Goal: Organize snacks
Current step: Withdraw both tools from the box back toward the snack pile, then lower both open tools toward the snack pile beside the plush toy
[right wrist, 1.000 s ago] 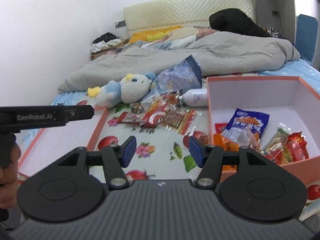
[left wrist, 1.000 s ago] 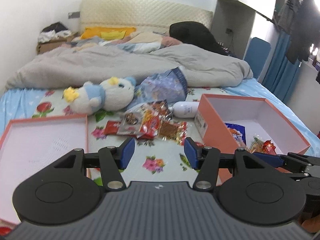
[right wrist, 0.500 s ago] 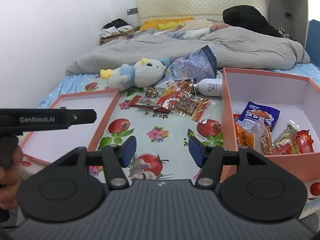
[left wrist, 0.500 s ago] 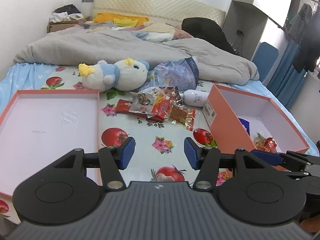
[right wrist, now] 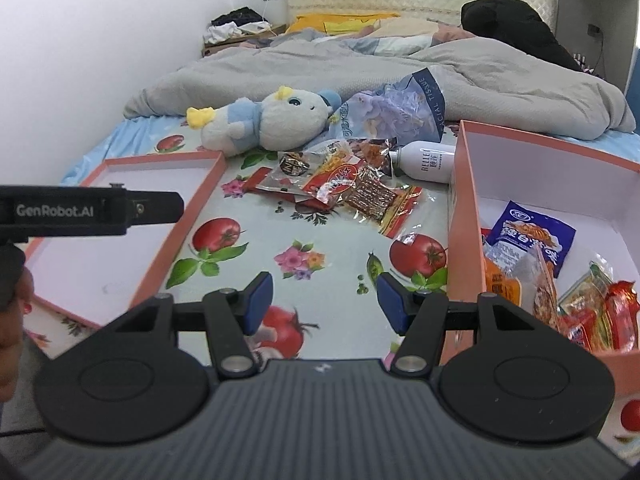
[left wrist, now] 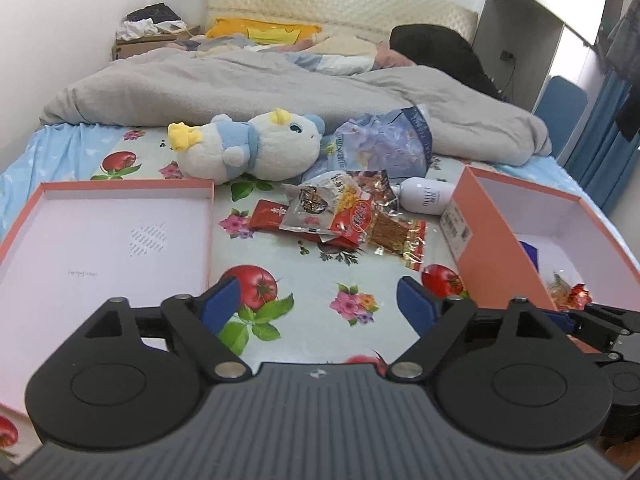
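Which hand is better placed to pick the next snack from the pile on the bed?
Probably left. The left tool has just been opening, with nothing between its pads, and points at the snack pile. The right tool sits nearer the box.

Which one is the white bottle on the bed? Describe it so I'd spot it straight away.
Start at the deep orange box with white insides. Just outside its far left corner, the white bottle lies on its side on the flowered sheet, beside the loose snack packets. It is the only smooth, plain white thing there; the packets are crinkly and colourful.
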`<state>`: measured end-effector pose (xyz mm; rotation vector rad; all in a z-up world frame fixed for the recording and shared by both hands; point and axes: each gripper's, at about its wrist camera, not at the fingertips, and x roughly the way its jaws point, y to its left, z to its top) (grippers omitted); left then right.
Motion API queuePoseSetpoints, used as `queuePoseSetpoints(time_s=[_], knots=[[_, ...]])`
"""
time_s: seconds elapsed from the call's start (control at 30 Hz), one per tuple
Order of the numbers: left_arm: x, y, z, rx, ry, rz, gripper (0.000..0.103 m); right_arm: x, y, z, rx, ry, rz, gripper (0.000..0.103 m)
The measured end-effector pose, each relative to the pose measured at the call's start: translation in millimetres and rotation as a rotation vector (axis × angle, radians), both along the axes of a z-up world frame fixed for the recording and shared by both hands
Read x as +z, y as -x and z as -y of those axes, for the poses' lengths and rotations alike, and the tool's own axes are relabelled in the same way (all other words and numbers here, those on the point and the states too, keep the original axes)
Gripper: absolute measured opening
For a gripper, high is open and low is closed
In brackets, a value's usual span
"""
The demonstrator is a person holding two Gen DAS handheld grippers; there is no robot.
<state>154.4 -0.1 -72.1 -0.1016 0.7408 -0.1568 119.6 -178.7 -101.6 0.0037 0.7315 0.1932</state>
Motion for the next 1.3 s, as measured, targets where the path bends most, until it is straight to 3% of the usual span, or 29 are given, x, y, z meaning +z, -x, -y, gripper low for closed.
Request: queuePoseSetpoints(time_s=[0.1,0.4,0.7,0.83,0.97,1.3], knots=[[4.5,-18.0,5.5,-0.023,-0.025,-0.009,0.098,-2.3,-13.3,2.2,0.007,0.0,0.002,0.06],[41.2,-63.2,26.4,-0.125,-0.084,-0.075,0.102,-7.8,-45.2,12.3,-0.02,-0.028,-0.01,0.06],[81.1,-75.1,53.2,-0.229,0.001,-0.245,0.103,-13.3,-66.5,21.4,-0.051,-0.027,-0.015,0.06],[87.2,-75.7,58.2,-0.231,0.039,-0.316,0.103,-13.8,-72.9,24.3,-0.063,-0.035,-0.017,0.06],[86.8,-74.6,63.3,-0.208,-0.005,-0.311,0.103,-16.1,-78.4,24.5,-0.069,-0.046,-0.022,0.06],[73.6,-97.5,49.1,-0.133,0.036,-0.383,0.103,-20.6,-93.7,15.2,-0.048,-0.053,-0.031,0.06]])
